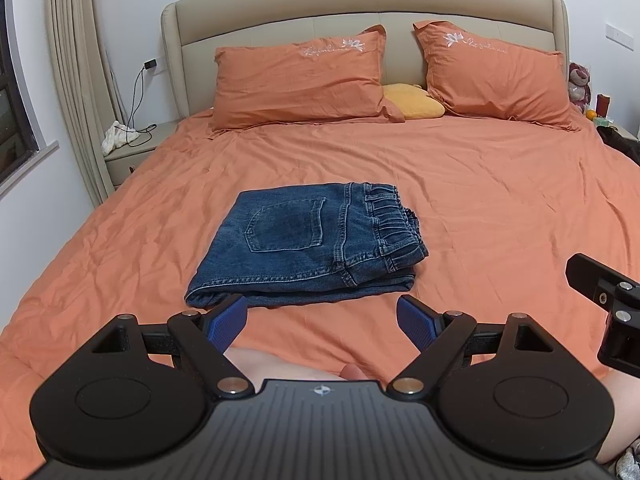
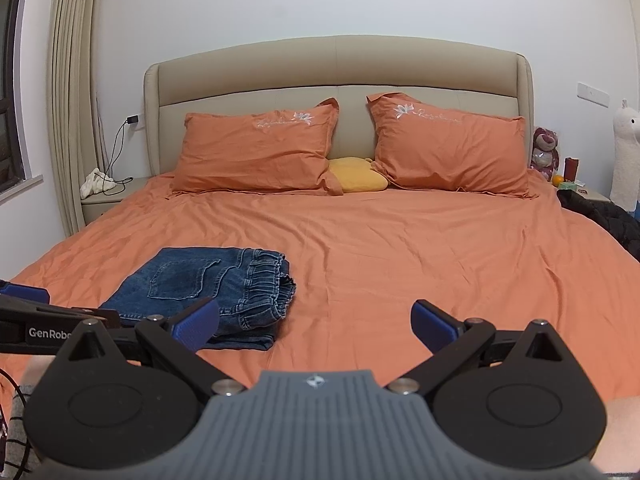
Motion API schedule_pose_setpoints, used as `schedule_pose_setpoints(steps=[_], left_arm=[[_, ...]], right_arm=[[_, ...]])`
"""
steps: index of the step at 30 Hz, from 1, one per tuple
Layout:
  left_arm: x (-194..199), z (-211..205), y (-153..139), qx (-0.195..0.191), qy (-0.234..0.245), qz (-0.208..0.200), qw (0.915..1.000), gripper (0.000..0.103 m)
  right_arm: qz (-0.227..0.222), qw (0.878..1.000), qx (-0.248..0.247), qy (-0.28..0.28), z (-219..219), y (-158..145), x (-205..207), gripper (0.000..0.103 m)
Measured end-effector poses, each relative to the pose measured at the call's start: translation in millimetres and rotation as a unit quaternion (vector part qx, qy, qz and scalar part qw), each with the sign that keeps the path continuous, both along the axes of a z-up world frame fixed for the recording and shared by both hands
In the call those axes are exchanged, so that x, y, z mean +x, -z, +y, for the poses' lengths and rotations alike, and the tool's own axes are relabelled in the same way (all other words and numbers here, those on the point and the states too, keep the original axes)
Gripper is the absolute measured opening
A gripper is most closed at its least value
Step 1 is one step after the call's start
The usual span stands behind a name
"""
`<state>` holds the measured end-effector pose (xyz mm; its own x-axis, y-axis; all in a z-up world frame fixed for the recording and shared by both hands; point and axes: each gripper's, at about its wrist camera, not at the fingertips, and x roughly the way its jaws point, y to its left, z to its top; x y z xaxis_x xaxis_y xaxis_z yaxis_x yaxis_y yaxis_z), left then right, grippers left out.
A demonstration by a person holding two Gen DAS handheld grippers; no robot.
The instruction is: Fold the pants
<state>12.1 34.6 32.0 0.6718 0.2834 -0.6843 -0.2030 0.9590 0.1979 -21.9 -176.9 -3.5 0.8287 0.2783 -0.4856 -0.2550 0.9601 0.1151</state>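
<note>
A pair of blue jeans point(image 1: 304, 240) lies folded into a compact stack on the orange bedsheet point(image 1: 480, 208), back pocket up, elastic waistband to the right. It also shows in the right wrist view point(image 2: 208, 284). My left gripper point(image 1: 322, 320) is open and empty, held just short of the stack's near edge. My right gripper point(image 2: 316, 324) is open and empty, to the right of the jeans over bare sheet. Part of the right gripper shows at the right edge of the left wrist view point(image 1: 608, 304).
Two orange pillows point(image 1: 300, 80) point(image 1: 496, 76) and a yellow cushion point(image 1: 416, 100) lie against the beige headboard point(image 1: 360, 0). A nightstand point(image 1: 132, 152) with a cable stands at the left; another with toys point(image 2: 568, 176) at the right. Dark clothing point(image 2: 600, 216) lies at the bed's right edge.
</note>
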Motion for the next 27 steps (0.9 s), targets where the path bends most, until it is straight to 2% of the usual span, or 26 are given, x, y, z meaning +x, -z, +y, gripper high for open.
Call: schedule_pose_setpoints(steps=[27], left_arm=[[-1.3, -3.2, -1.5, -0.001, -0.003, -0.001, 1.0000, 0.099]], right_arm=[[0.004, 1.000, 0.006, 0.002, -1.7, 1.9, -1.2, 0.098]])
